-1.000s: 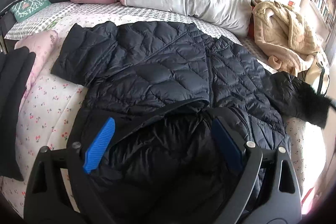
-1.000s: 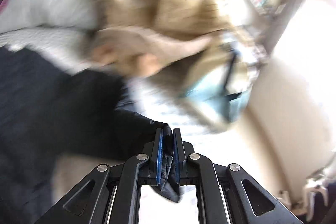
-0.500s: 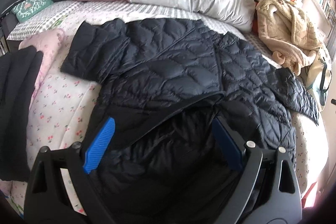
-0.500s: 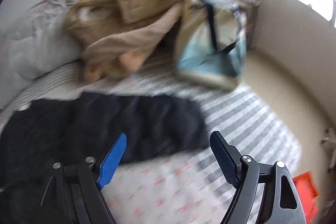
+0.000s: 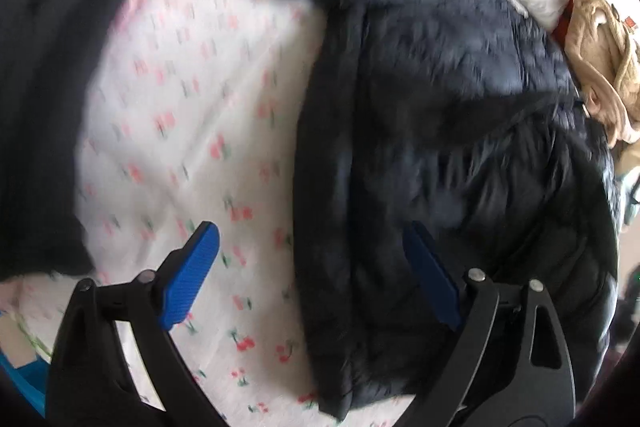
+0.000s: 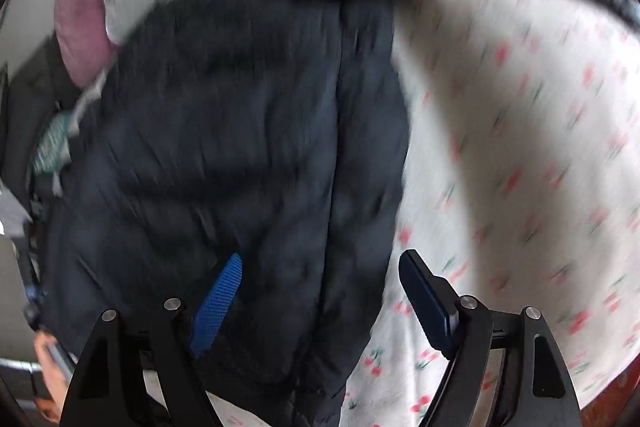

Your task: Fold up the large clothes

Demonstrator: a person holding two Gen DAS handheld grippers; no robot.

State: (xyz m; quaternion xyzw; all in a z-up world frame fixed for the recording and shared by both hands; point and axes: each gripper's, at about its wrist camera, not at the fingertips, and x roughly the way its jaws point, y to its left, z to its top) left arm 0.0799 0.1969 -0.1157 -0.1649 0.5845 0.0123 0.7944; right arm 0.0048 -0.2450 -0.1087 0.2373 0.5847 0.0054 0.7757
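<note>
While the left wrist view is blurred, the left gripper (image 5: 310, 267) points down at the bed (image 5: 192, 115); jaws apart, closing, astride the left edge of the dark quilted jacket (image 5: 440, 107), not pressing it. A beige garment (image 5: 600, 67) lies beyond the jacket. Right wrist view: right gripper (image 6: 320, 291) over the jacket (image 6: 240, 147) hem; jaws apart, closing, nothing clamped. A pink pillow (image 6: 80, 27) touches the jacket's far side.

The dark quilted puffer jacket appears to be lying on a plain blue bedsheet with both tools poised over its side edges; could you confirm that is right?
Not quite: the dark quilted puffer jacket lies on a white bedsheet printed with small red cherries, as both wrist views show. The left tool and right tool do straddle the jacket's side edges, gripping nothing.
</note>
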